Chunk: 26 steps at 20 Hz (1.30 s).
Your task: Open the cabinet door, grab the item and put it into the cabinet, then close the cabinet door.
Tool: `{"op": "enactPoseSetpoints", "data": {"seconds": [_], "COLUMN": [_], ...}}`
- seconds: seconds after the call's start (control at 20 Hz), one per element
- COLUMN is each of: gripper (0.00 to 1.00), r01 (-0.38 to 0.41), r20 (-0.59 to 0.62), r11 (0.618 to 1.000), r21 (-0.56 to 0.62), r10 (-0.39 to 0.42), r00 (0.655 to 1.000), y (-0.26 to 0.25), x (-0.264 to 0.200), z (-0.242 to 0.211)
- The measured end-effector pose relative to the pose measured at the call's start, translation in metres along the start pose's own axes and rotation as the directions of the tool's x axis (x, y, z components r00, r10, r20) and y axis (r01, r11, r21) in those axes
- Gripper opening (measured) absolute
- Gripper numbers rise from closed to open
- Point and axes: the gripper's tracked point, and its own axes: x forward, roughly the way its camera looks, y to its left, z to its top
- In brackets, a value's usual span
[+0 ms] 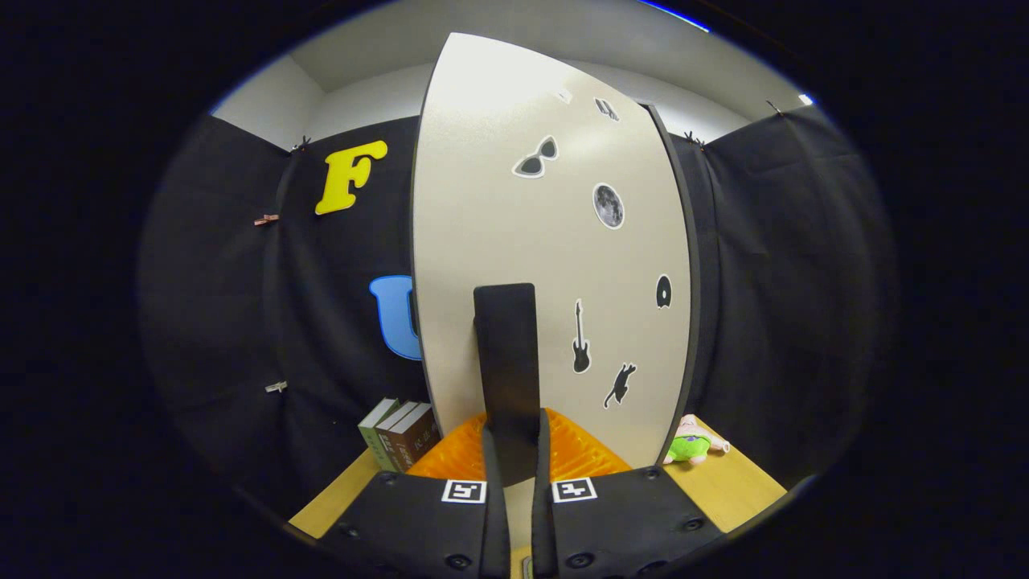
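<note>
A cream cabinet door (514,217) with several black stickers stands close in front of me. Its black upright handle (505,354) runs down between my fingers. My gripper (514,438) is shut on the lower part of this handle, one finger on each side. A green and pink plush toy (693,444) lies on the wooden table (739,486), just past the door's dark right edge. The cabinet's inside is hidden behind the door.
A few books (398,434) stand on the table to the left of the door, against the black cloth wall. The cloth wall closes in the left, back and right sides.
</note>
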Motion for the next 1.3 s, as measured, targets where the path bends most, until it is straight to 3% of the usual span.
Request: {"op": "enactPoseSetpoints", "data": {"seconds": [0.35, 0.6, 0.65, 0.95, 1.3], "gripper": [0.16, 0.16, 0.19, 0.19, 0.16], "r01": [-0.141, -0.160, -0.157, -0.119, 0.038], "r20": [-0.017, 0.007, 0.012, 0.023, 0.060], "r11": [0.990, 0.987, 0.988, 0.993, 0.999], "r21": [-0.016, -0.005, 0.004, 0.000, -0.020], "r10": [0.141, 0.160, 0.157, 0.119, -0.037], "r00": [0.990, 0.987, 0.988, 0.993, 0.998], "y": [-0.021, -0.045, -0.048, -0.070, -0.112], "x": [-0.026, -0.041, -0.043, -0.048, -0.044], "z": [0.001, 0.006, 0.007, 0.010, 0.014]}}
